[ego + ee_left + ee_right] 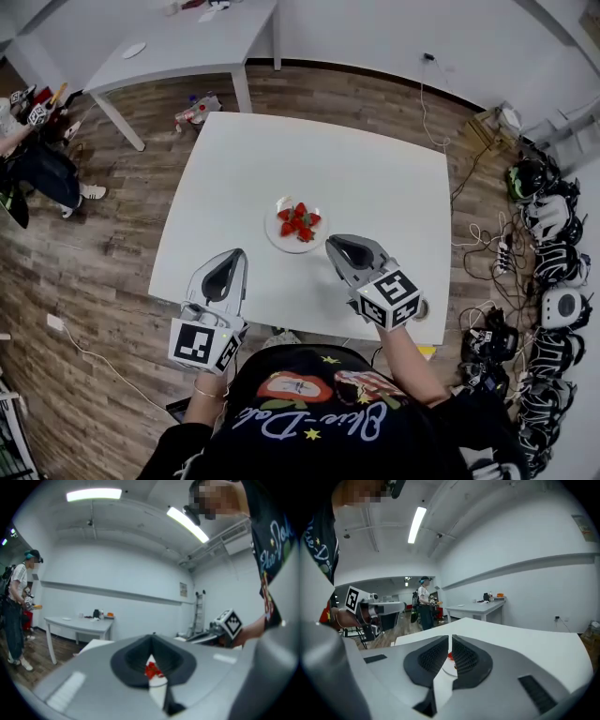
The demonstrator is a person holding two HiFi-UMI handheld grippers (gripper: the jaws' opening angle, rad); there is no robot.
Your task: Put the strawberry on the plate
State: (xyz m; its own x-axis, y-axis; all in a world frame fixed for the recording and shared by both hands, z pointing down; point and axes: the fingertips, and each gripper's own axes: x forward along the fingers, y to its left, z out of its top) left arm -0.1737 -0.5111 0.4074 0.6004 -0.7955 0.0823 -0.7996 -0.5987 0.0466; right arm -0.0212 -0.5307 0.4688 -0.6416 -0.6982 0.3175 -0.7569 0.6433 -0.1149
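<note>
A white plate [271,234] with several red strawberries [298,223] on it sits near the middle of the white table [375,178]. My left gripper [238,254] hovers over the near left part of the table, short of the plate, shut with nothing held. Between its pads [136,660] the left gripper view shows the strawberries [152,670] and the plate [158,682] ahead. My right gripper [334,243] points at the plate's right edge. Its jaws stand only a thin slit apart, empty. The right gripper view shows a strawberry [450,656] and the plate [449,670] just beyond them.
A second grey table [187,37] stands at the back left, with a person [37,159] at the far left. Several headsets and cables [553,253] lie on the floor at the right. The table's near edge [281,323] is right under my grippers.
</note>
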